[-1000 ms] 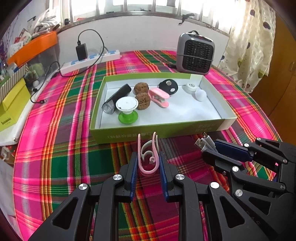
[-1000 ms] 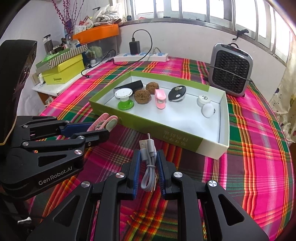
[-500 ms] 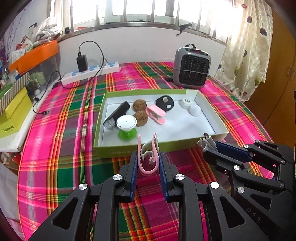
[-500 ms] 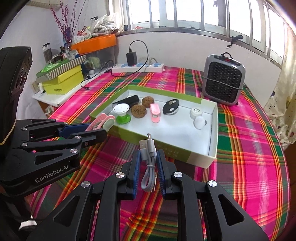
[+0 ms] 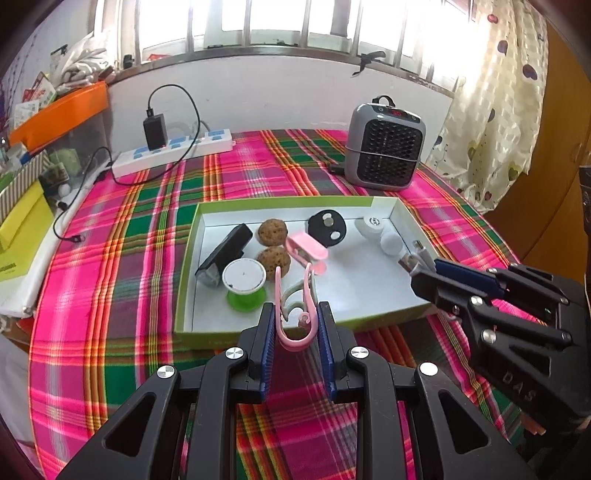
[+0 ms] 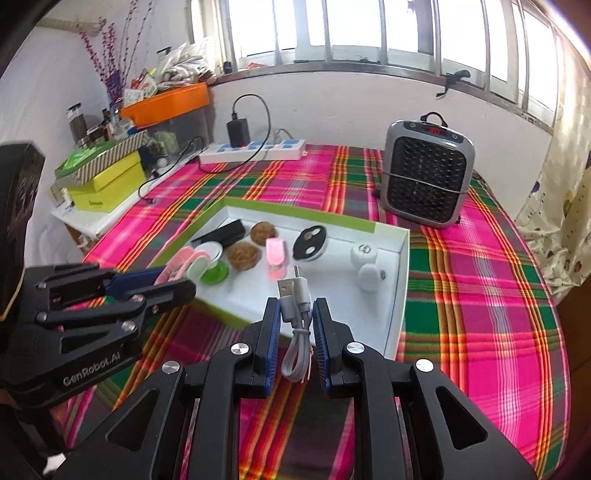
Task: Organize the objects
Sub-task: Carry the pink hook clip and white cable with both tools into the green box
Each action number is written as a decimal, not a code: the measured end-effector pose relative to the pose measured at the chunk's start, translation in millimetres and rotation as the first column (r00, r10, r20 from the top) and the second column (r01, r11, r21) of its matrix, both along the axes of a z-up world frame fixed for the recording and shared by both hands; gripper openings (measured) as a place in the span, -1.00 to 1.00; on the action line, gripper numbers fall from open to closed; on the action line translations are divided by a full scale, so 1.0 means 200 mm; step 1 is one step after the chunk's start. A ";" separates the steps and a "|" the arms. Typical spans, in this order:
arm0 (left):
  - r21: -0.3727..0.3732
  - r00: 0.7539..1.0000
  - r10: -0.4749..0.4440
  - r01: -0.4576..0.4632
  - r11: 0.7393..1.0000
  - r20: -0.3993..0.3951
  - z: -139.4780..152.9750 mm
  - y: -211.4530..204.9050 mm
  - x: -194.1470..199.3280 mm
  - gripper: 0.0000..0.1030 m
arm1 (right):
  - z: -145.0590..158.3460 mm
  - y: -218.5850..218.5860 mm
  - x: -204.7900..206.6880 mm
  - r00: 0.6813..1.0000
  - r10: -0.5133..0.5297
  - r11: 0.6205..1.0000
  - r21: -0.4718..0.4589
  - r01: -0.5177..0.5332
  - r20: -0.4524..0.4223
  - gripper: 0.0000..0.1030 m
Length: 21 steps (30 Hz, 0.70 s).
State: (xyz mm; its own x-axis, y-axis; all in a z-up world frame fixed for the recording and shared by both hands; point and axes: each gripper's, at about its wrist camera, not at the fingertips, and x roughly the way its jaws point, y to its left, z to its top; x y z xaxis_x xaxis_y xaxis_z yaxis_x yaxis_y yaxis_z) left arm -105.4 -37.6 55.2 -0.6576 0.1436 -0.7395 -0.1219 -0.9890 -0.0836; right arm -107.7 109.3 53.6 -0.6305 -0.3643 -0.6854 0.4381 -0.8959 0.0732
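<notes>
Left gripper (image 5: 295, 325) was clamped on a pink clip (image 5: 294, 314), held above the near edge of the green box (image 5: 184, 280). Right gripper (image 6: 294, 325) was clamped on a folded white USB cable (image 6: 295, 314), above the box's near right corner. The box sat mid-tablecloth (image 5: 122, 266).

Bright daylight pours through the barred window (image 5: 258, 22), which is blown out to white. Both fisheye views curve strongly, with dark corners. Foreground detail is sharp.
</notes>
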 end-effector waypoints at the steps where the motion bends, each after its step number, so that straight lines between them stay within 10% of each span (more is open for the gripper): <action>1: -0.001 1.000 0.000 0.000 1.000 0.002 0.00 0.00 -0.01 -0.62 | 0.00 0.00 -0.02 1.000 -0.002 1.000 -0.005 0.002 0.006 -0.63; 21: 0.002 0.999 0.005 -0.005 1.000 0.037 -0.09 0.05 -0.17 -0.62 | -0.09 0.00 -0.34 0.992 -0.088 0.996 0.012 0.087 0.086 -0.63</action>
